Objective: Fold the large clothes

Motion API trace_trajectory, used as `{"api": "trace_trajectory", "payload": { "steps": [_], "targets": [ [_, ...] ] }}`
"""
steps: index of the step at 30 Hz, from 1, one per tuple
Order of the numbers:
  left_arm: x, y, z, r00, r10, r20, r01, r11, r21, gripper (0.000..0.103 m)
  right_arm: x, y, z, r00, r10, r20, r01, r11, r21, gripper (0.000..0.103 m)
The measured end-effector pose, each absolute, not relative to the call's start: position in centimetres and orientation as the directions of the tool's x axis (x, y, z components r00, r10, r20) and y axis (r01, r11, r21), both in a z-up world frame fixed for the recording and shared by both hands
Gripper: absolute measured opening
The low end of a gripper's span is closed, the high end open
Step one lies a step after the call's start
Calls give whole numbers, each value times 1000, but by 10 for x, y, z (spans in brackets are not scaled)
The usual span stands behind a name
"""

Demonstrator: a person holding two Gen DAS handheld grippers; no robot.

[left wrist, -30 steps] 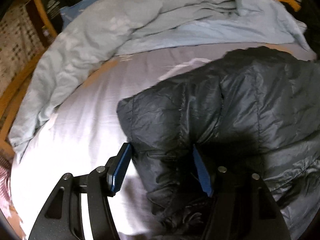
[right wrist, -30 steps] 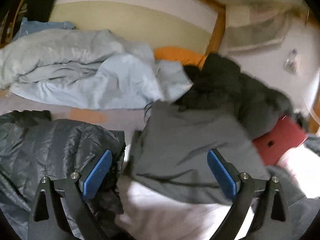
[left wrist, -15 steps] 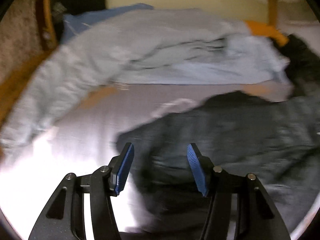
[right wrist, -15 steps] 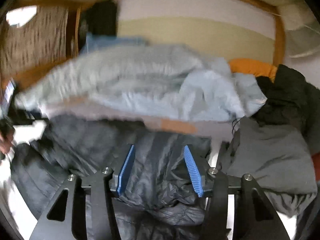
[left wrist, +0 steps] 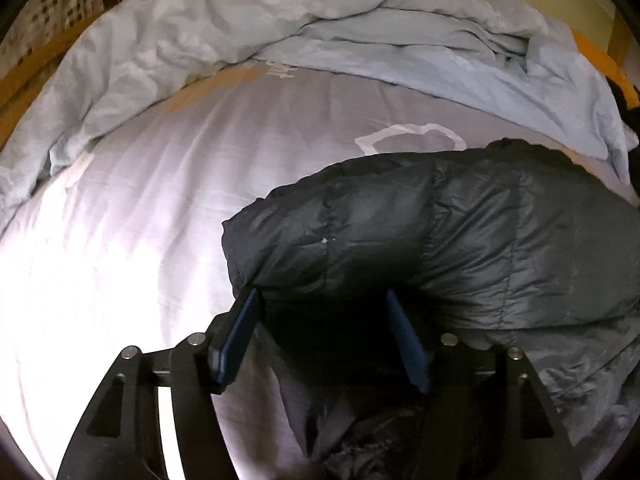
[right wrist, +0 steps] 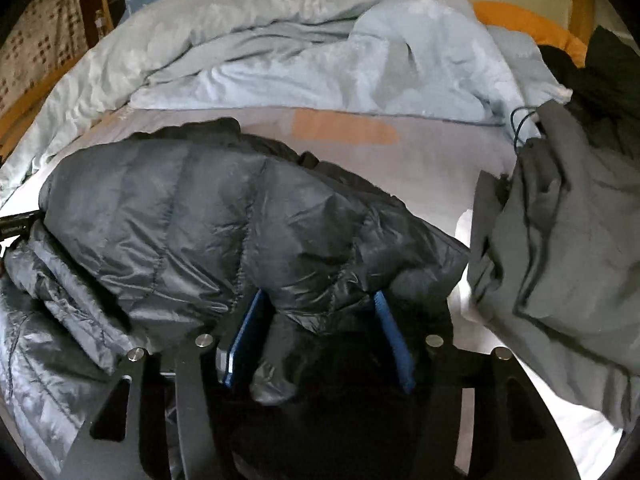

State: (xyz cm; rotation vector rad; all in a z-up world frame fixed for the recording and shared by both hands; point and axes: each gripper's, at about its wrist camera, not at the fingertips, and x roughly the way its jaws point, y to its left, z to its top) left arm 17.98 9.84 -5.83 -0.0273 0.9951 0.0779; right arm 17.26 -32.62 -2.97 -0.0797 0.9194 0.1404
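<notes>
Black quilted jacket lies on the bed, its folded edge between the jaws of left gripper and right gripper; both jaws opening, pads not visibly pressing.

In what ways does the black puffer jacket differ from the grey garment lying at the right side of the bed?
The black puffer jacket is shiny and quilted in stitched panels; the grey garment is matte and smooth, without quilting. The puffer jacket reaches between the fingers of the right claw; the grey garment lies apart from it, to the right. A thin dark cord shows at the grey garment's top; none shows on the puffer jacket. Both lie loosely bunched on the pale bedsheet.
</notes>
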Motion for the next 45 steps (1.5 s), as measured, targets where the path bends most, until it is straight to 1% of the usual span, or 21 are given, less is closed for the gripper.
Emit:
{"api": "trace_trajectory", "payload": {
  "steps": [1,2,5,6,7,11,13,15,18,20,22,24,28,31,34,35,37,40,41,43,45],
  "targets": [
    [180,98,-62,547,79,-833,-87,995,37,80,172,-328,-31,600,85,-795,-146,989,-5,60],
    [181,101,-65,550,89,-831,-98,994,41,82,173,-327,-31,606,76,-792,-139,990,-11,60],
    [179,106,-60,557,71,-827,-119,993,5,79,165,-324,-24,625,40,-780,-132,990,-55,60],
    [176,104,-54,567,76,-820,-120,993,9,77,160,-324,-18,637,35,-770,-128,990,-61,62],
    [174,102,-48,580,74,-811,-110,994,12,73,155,-325,-11,650,39,-759,-125,991,-56,66],
    [150,80,-14,650,-48,-758,12,999,-53,73,136,-324,16,674,129,-728,-156,987,31,74],
    [135,64,-1,676,-63,-734,54,998,-36,73,128,-318,23,664,182,-725,-185,980,76,85],
    [124,49,4,684,-108,-722,128,991,-27,75,123,-312,22,646,205,-735,-205,974,92,85],
    [109,23,-5,663,-109,-740,212,976,47,75,124,-302,7,595,173,-785,-223,974,46,87],
    [109,8,-27,608,-42,-793,234,964,128,78,130,-293,-15,526,93,-845,-241,970,-43,90],
    [111,1,-53,556,27,-830,253,947,200,80,132,-283,-28,499,12,-866,-276,950,-145,92],
    [113,5,-58,550,27,-834,234,955,185,81,130,-279,-28,512,-4,-859,-281,944,-172,92],
    [118,13,-53,535,6,-845,215,966,143,81,131,-284,-24,516,18,-856,-269,953,-142,93],
    [114,18,-37,583,-6,-813,200,970,136,80,123,-291,-10,558,19,-830,-234,963,-136,93],
    [98,22,-11,667,-68,-742,234,965,122,80,107,-295,12,601,46,-798,-212,972,-104,93],
    [92,23,-2,707,-55,-705,228,962,153,80,102,-296,19,618,58,-784,-203,975,-89,93],
    [85,26,10,743,-30,-669,200,963,180,80,91,-297,31,647,70,-759,-183,981,-65,93],
    [68,31,26,748,-105,-655,218,971,93,80,74,-295,48,680,97,-727,-156,988,-14,93],
    [58,29,29,757,-113,-644,224,970,93,80,66,-294,53,688,116,-717,-154,988,12,93],
    [39,19,31,785,-62,-616,195,969,151,80,49,-289,60,703,138,-698,-152,987,43,95],
    [12,6,29,812,44,-582,112,967,230,79,30,-282,61,712,146,-687,-158,986,46,95]
  ]
}}
